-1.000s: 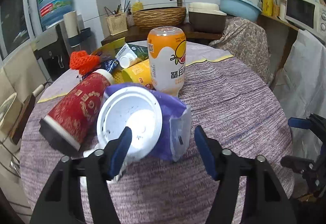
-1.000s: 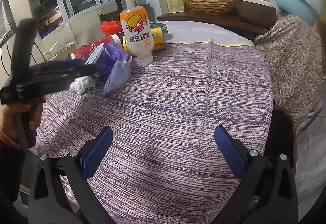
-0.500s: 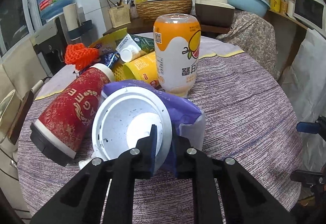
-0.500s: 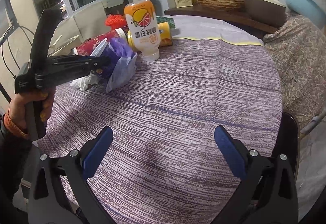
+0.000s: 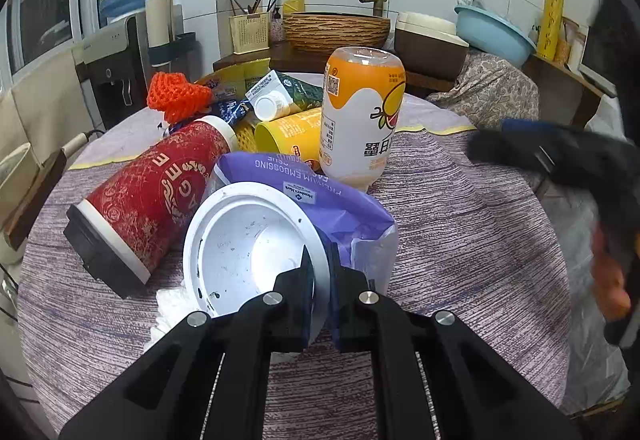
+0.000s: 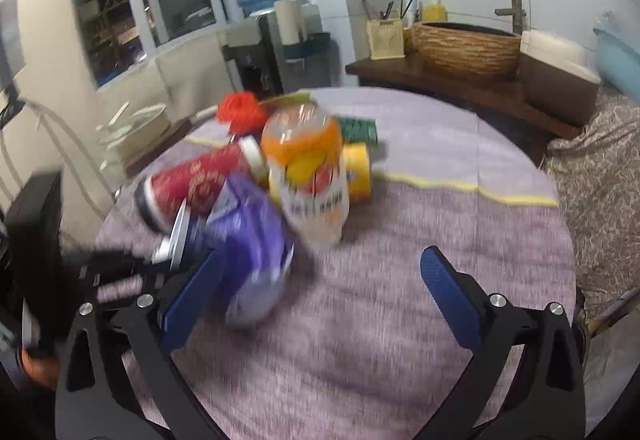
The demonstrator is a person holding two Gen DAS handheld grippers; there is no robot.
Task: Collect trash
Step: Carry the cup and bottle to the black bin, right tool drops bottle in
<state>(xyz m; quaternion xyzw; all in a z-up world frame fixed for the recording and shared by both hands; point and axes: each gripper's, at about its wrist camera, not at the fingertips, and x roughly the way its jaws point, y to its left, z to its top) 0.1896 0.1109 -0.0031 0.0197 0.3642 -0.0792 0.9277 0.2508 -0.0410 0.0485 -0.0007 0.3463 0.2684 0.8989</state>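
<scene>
In the left wrist view the left gripper (image 5: 322,272) reaches forward, low over the worktop (image 5: 460,240), its jaws closed on the rim of a white lid (image 5: 244,248) that stands tilted on edge, its hollow side facing the camera. A purple bag (image 5: 320,196) lies right behind the lid, touching it, and a red cup (image 5: 156,196) lies on its side just to the left. Behind the bag an orange bottle (image 5: 362,116) stands upside down on its cap, beside a yellow can (image 5: 292,136) on its side (more litter is heaped further back). At the right edge the other tool shows as a dark blur. In the right wrist view, which is smeared, the right gripper (image 6: 320,300) is held level above the worktop (image 6: 400,320) with its jaws wide apart and holding nothing; its left finger (image 6: 192,300) is close by the purple bag (image 6: 252,244), though I cannot tell whether they touch.
</scene>
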